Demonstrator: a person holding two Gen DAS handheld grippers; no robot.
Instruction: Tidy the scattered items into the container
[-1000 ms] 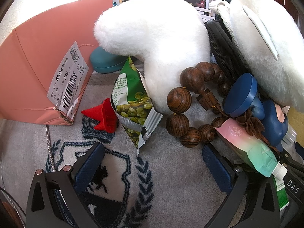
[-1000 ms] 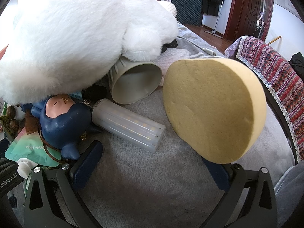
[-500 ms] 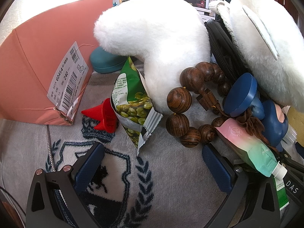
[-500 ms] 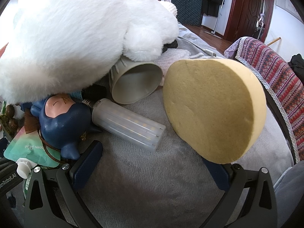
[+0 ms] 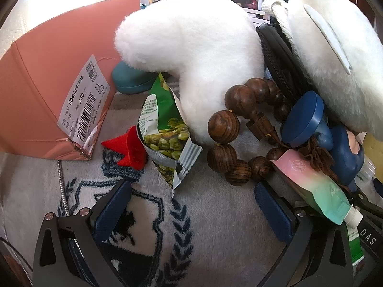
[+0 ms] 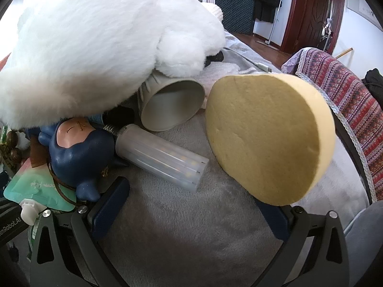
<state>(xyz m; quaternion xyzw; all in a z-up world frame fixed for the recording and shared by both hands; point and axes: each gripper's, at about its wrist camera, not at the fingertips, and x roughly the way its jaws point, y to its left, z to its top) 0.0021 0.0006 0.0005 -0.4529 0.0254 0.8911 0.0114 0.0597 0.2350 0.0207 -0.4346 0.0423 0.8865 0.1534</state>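
Observation:
My left gripper (image 5: 191, 205) is open and empty, low over the grey blanket. Just ahead of it lie a green pea snack bag (image 5: 165, 129), a red cone piece (image 5: 126, 146) and a wooden bead bracelet (image 5: 234, 129). The pink cardboard box (image 5: 47, 76) stands at the left. My right gripper (image 6: 191, 205) is open and empty. Ahead of it lie a white LED corn bulb (image 6: 162, 157), a yellow sponge (image 6: 268, 138), a beige cup (image 6: 170, 105) on its side and a blue figurine (image 6: 79, 148). A pink-green pouch (image 5: 318, 186) lies by the left gripper's right finger.
A big white plush toy (image 6: 95, 38) lies over the pile and shows in both views (image 5: 196, 47). A teal case (image 5: 134, 81) sits by the box. A black zip bag (image 5: 280, 64) lies under the plush. A patterned cloth (image 6: 347, 91) hangs at the right edge.

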